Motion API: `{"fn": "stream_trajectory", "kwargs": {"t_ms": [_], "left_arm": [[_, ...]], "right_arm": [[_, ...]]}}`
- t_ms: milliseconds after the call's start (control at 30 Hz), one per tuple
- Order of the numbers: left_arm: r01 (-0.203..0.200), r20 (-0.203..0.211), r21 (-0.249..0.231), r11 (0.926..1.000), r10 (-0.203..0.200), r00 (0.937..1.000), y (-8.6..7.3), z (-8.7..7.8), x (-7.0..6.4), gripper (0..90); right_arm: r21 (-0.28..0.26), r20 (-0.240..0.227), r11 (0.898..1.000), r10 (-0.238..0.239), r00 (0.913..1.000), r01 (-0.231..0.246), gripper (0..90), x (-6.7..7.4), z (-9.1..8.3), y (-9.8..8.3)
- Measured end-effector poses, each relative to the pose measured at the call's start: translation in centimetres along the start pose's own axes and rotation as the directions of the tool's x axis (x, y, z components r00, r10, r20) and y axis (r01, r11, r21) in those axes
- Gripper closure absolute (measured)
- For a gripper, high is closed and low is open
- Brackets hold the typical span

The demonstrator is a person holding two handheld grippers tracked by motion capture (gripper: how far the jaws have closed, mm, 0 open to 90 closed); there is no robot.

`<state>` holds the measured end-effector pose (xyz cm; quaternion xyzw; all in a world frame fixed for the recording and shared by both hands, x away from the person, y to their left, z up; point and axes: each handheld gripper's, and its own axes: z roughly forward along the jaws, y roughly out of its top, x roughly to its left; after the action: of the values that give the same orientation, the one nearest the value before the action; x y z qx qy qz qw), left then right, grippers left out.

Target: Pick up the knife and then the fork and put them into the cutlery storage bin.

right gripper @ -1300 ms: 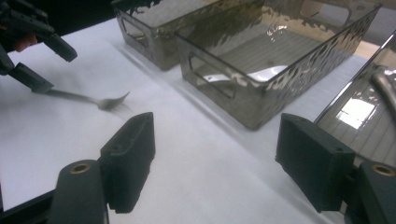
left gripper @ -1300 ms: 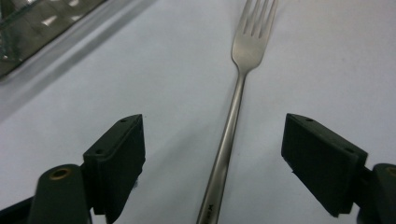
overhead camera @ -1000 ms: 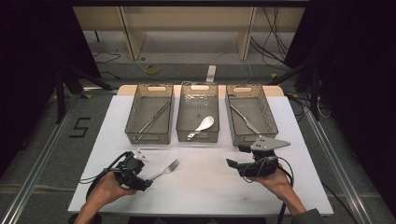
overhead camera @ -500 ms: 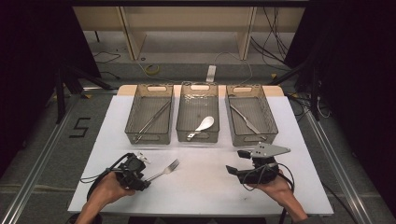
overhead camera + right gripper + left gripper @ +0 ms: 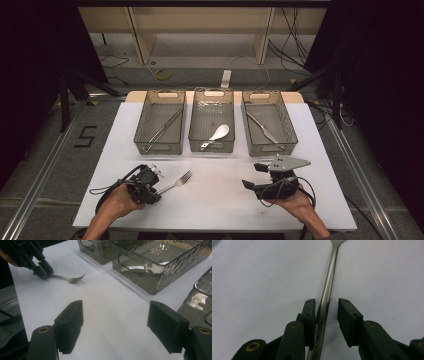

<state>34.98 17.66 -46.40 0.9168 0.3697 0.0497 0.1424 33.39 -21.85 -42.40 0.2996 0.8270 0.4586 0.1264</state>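
Here we see a white table (image 5: 215,210) with three smoked-plastic bins in a row at its twelve-o'clock edge. The left bin (image 5: 159,128) holds what look like tongs, the middle bin (image 5: 212,126) a white spoon (image 5: 218,134), and the right bin (image 5: 268,129) a knife (image 5: 263,129).

Down at seven o'clock, the left gripper (image 5: 150,186) lies low on the table around the handle of a fork (image 5: 176,182), whose tines point toward one o'clock. In the left gripper view its jaws stand only narrowly apart — one pad touches the fork's handle (image 5: 327,293), the other stands just off it, so the grip is not closed.

At five o'clock, the right gripper (image 5: 252,176) hovers over bare table, well apart from the fork — its jaws are spread wide and hold nothing.
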Motion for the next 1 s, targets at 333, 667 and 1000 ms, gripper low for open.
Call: {"fn": "stream_trajectory", "kwargs": {"t_ms": [333,667,1000], "left_arm": [[-0.002,0.008,0.017,0.9999,0.002,1.0000,0.5,0.1,0.3,74.2],[-0.064,0.007,0.039,0.9972,0.063,0.9980,1.0,0.2,0.0,80.9],[-0.064,0.041,-0.017,0.9978,0.064,0.9971,1.1,-0.3,0.1,81.7]], "right_arm": [[0.012,-0.006,1.000,-0.009,0.9999,0.009,30.2,0.1,0.2,-0.1],[0.015,-0.007,1.000,-0.014,0.9999,0.014,30.5,0.2,0.2,0.0],[0.015,-0.008,1.000,-0.011,0.9999,0.011,30.9,0.1,0.2,0.0]]}}
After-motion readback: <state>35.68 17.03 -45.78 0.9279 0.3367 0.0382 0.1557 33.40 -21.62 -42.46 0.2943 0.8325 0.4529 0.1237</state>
